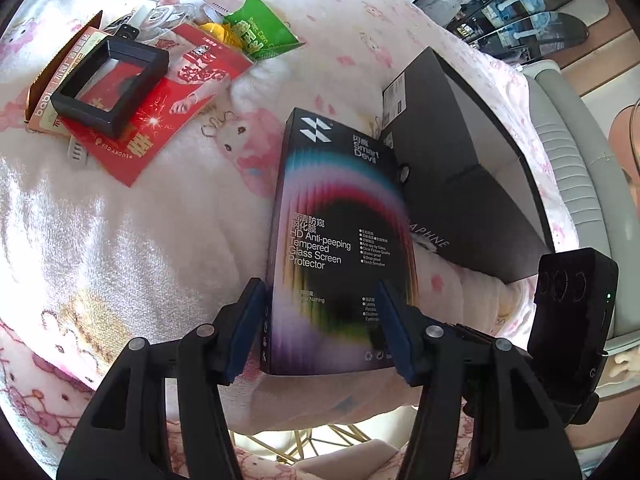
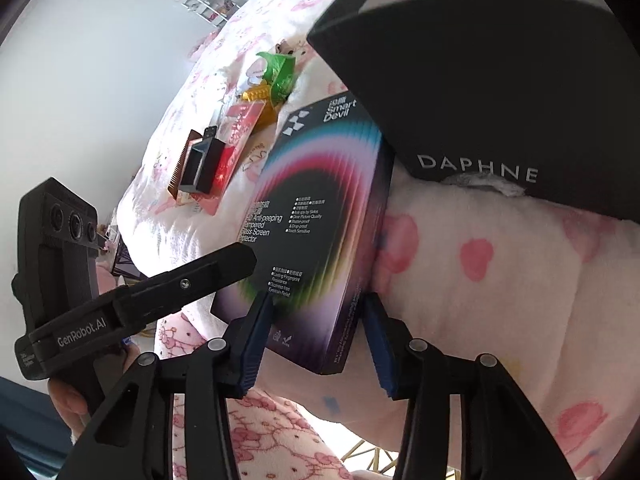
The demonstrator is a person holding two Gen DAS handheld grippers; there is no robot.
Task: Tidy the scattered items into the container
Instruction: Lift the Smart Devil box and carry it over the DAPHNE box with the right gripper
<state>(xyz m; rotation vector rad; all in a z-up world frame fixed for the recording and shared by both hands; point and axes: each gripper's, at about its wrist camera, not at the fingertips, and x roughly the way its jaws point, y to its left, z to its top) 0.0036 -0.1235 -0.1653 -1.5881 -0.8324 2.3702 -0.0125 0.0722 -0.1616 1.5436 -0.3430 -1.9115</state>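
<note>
A black screen protector box (image 1: 336, 216) with a rainbow ring lies on the pink blanket, its far end against the black DAPHNE container (image 1: 480, 152). My left gripper (image 1: 322, 286) is open at the box's near end, left pad beside its left side, right pad over its top face. My right gripper (image 2: 319, 298) is open at the same box (image 2: 316, 208): right pad beside the right edge, left pad over the top. The container (image 2: 480, 100) rises just behind. More items lie farther back: a black frame (image 1: 112, 84), a red packet (image 1: 168, 120) and a green packet (image 1: 260, 28).
The blanket (image 1: 140, 240) is soft and lumpy and drops off just under the grippers, where a gold wire frame (image 1: 312, 444) shows. A grey padded edge (image 1: 568, 160) runs along the right. The left gripper's finger (image 2: 208, 268) reaches in beside the box.
</note>
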